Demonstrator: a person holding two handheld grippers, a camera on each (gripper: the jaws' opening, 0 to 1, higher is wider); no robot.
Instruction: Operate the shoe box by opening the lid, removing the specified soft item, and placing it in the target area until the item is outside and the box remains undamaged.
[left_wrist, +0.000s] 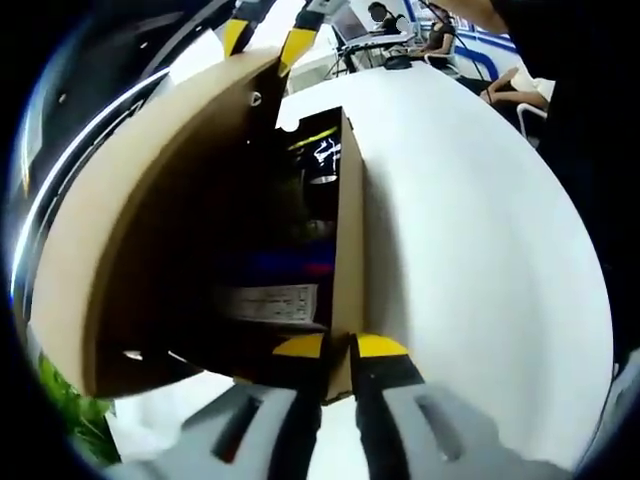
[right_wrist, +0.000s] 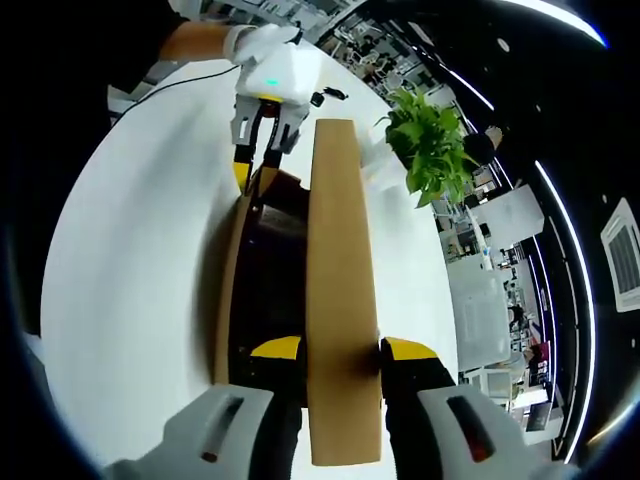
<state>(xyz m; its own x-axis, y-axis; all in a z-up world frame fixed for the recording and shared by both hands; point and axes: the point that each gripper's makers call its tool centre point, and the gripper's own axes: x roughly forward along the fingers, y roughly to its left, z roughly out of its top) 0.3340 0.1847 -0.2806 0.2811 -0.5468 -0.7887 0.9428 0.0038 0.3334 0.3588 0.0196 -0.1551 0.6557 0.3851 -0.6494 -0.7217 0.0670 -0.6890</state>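
The brown cardboard shoe box lies on a white table with its lid swung up and open. My left gripper is shut on the box's side wall at the near end. My right gripper is shut on the free edge of the lid, and its yellow tips show at the lid's far end in the left gripper view. The box's inside is dark, with a blue and magenta patch and a white label; what the contents are cannot be made out. The left gripper also shows in the right gripper view, held by a gloved hand.
A green potted plant stands on the table beyond the lid side of the box. The bare white tabletop spreads out on the box's other side. Seated people and a laptop are at the far end, and a person in dark clothes stands close by.
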